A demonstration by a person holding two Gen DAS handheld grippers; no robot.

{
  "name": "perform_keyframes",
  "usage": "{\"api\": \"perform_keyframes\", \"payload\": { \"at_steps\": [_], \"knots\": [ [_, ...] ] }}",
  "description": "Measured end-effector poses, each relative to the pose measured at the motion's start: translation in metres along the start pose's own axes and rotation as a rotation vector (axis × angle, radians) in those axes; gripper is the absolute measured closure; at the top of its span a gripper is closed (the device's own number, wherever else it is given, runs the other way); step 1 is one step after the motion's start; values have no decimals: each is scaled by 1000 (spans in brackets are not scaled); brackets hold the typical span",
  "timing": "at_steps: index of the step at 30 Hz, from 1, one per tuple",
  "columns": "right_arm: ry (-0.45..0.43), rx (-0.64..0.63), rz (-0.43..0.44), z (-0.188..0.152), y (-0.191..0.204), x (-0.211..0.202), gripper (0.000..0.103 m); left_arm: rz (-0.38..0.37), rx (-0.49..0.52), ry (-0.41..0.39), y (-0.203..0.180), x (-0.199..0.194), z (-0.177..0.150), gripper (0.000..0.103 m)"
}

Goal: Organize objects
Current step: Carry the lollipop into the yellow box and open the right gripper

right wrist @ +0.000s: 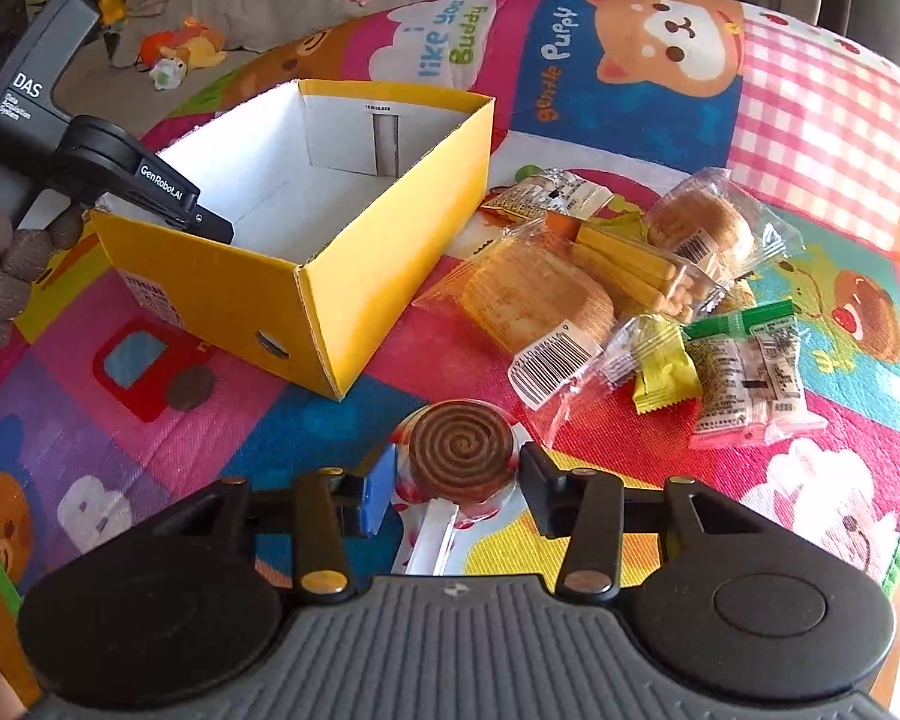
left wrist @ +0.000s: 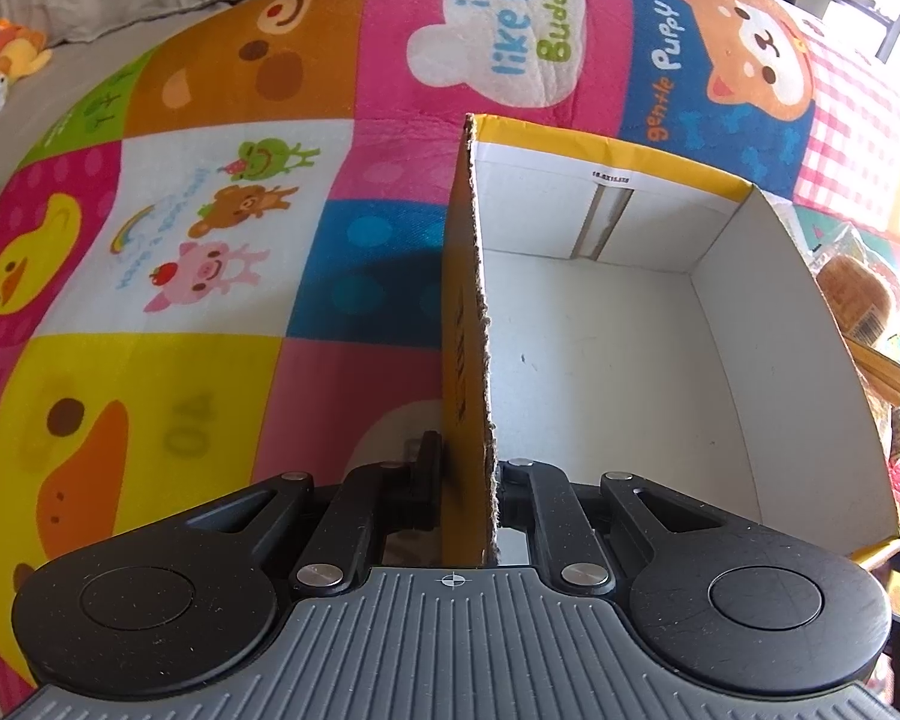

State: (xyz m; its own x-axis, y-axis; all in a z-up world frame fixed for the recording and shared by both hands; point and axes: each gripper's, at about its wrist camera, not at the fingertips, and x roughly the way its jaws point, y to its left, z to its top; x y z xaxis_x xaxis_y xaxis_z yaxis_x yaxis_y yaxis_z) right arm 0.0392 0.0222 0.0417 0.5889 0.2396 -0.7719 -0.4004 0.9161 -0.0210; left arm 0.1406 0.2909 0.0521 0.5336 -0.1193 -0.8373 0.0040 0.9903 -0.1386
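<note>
box interior: bare, open from above | box's near wall: taken by left gripper (right wrist: pixel 210 225) | mat's right side: snack packets (right wrist: pixel 642 276) crowd beside yellow box (right wrist: pixel 330 300)

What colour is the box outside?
Yellow outside, white inside; the cardboard box shows best in the right wrist view.
</note>
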Motion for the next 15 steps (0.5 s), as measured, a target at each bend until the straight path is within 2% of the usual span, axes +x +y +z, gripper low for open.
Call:
{"api": "perform_keyframes", "payload": {
  "at_steps": [8, 15],
  "knots": [
    [-56, 57, 20, -2, -12, -60, 59, -17, -10, -6, 3, 0, -1, 91],
    [-222, 118, 85, 35, -17, -122, 59, -25, -6, -8, 4, -1, -1, 91]
  ]
}}
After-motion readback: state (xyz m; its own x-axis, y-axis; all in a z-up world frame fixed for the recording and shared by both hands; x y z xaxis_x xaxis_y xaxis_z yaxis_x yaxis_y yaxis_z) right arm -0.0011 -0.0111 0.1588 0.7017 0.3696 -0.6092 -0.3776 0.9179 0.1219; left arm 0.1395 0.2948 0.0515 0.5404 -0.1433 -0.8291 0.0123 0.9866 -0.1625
